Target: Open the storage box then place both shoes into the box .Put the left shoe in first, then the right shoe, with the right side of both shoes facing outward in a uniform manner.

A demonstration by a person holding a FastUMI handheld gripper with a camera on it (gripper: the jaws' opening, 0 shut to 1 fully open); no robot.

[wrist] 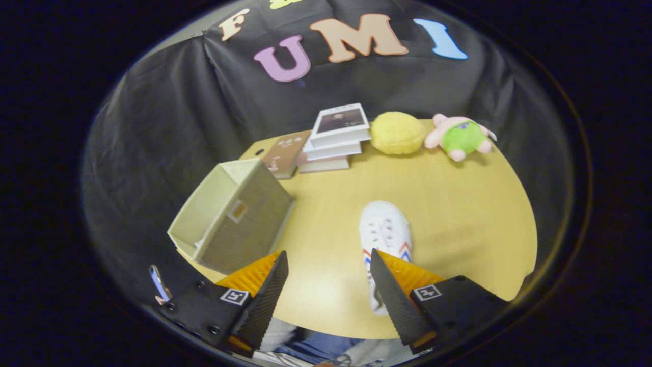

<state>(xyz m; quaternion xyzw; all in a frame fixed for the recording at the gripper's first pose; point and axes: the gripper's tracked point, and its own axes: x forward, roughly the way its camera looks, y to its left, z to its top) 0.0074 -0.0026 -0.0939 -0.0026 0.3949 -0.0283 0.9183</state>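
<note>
The claw (326,265) hangs spread and empty above the counter (458,204), its right finger overlapping the shoe (384,229) (light, soft canvas, probably best pinched at the collar), box (232,214) open alongside.

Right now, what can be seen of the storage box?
The storage box is a beige, fabric-looking cube with a small tag on its near side. It is open, no lid on it, and its pale inside looks empty. It sits at the round table's edge, beyond the gripper's open fingers, near the books; nothing touches it.
</note>
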